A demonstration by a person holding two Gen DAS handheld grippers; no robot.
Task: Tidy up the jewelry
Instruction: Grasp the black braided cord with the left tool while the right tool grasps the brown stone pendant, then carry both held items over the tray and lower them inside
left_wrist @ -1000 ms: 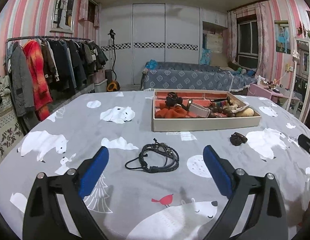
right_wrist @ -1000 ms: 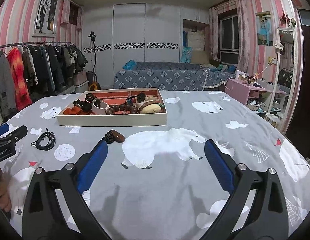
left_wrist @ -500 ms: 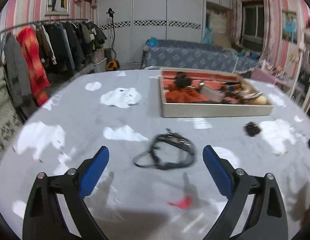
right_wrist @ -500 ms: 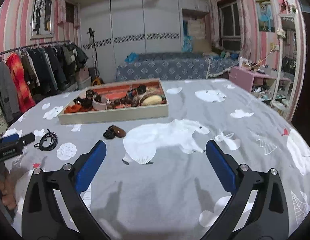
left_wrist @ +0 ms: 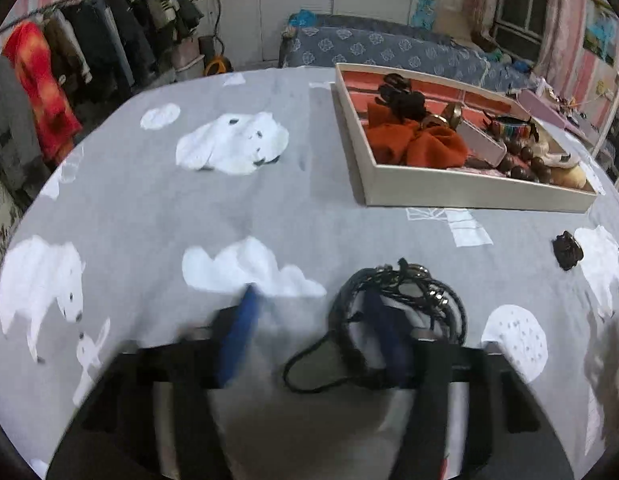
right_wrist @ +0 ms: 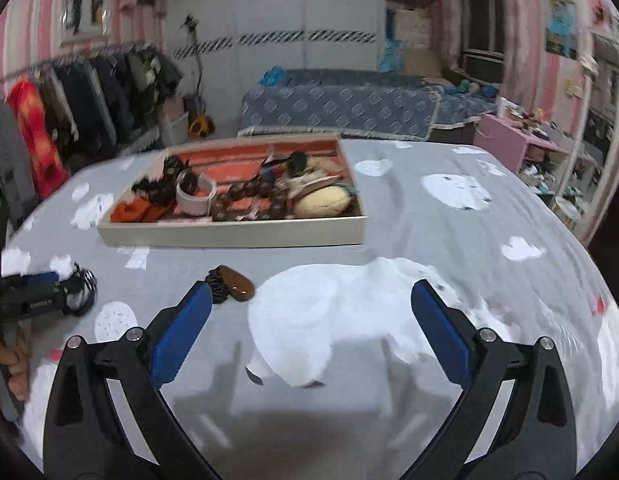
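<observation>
The worktop (left_wrist: 269, 200) is draped in a grey cloth with white bears. At its far side sits the jewelry tray (left_wrist: 469, 194), already crowded with beads and cloth. Nearer, the black cord necklace (left_wrist: 405, 284) lies in a loose coil; the left gripper (left_wrist: 313, 324) is closing, one pad inside the loops, nothing pinched yet. It looks light, limp and tangle-prone, best taken where strands bunch. The right gripper (right_wrist: 309, 320) stands spread beside a small brown hair clip (right_wrist: 233, 287).

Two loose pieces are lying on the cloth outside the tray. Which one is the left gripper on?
The black cord necklace. The left gripper is closing at its left loop, one pad inside the coil. The brown clip piece lies apart, nearer the tray, by the open right gripper.
</observation>
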